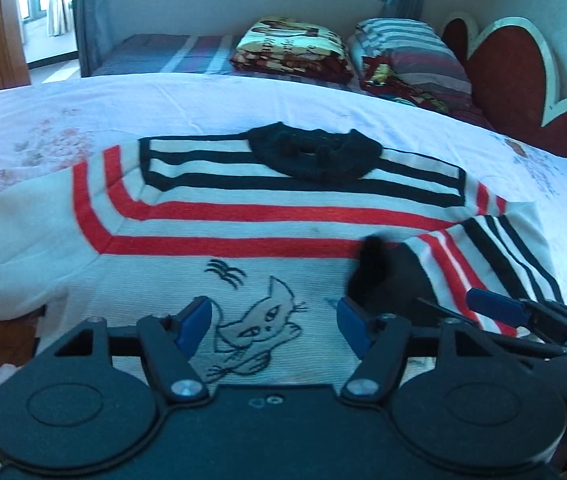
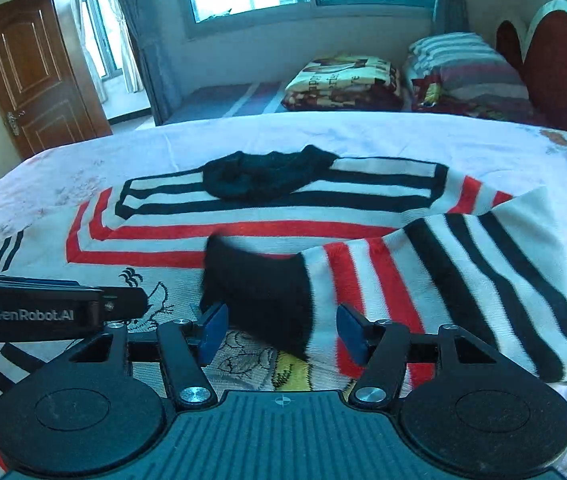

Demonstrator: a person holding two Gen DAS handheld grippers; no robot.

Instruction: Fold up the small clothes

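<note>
A bed (image 1: 243, 96) with a pale floral sheet carries a small white sweater (image 1: 211, 240) lying flat, striped red and black, its black collar (image 1: 315, 156) toward the pillows. Its right sleeve (image 2: 443, 264) is folded across the chest, black cuff (image 2: 259, 292) near the cat drawing (image 1: 259, 328). The left tool (image 1: 274, 326) hangs spread over the cat, pinching nothing. The right tool (image 2: 282, 334) stands spread around the cuff, pads not pressing it.
</note>
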